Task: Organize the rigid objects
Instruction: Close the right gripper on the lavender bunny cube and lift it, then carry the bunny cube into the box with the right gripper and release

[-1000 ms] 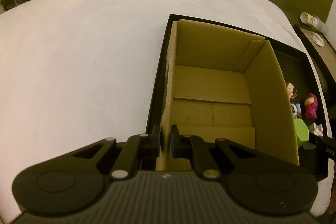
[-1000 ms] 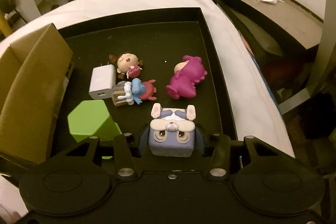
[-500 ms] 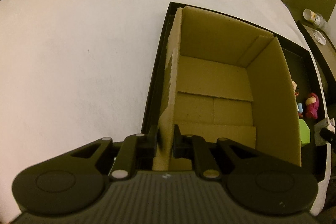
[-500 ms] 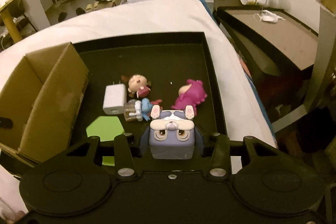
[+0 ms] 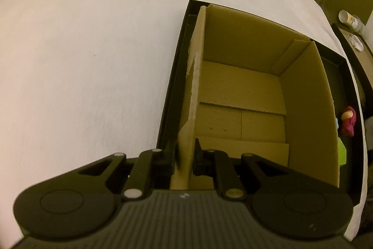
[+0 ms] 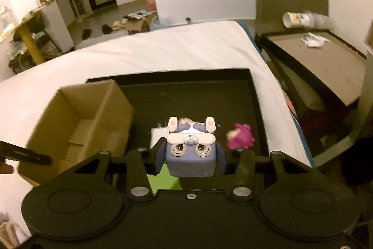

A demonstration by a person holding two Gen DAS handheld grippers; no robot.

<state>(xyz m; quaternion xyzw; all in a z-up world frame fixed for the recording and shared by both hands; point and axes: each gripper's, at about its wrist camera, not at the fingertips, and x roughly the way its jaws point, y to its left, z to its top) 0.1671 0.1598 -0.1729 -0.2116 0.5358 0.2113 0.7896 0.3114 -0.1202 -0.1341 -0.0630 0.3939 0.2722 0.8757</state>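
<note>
1. The left gripper [image 5: 185,155] is clamped on the near left wall of the cardboard box [image 5: 240,95], one finger outside the wall and one inside.
2. The cardboard box stands open-topped at the left end of the black tray [image 6: 193,95], which lies on the white sheet [image 5: 93,50].
3. The right gripper [image 6: 190,154] grips the bunny cube [image 6: 191,151] between both fingers, held above the tray.
4. On the tray floor lie a pink figure [image 6: 240,139], a white charger [image 6: 157,137] and a green block [image 6: 165,180], partly hidden behind the cube and the fingers.
</note>
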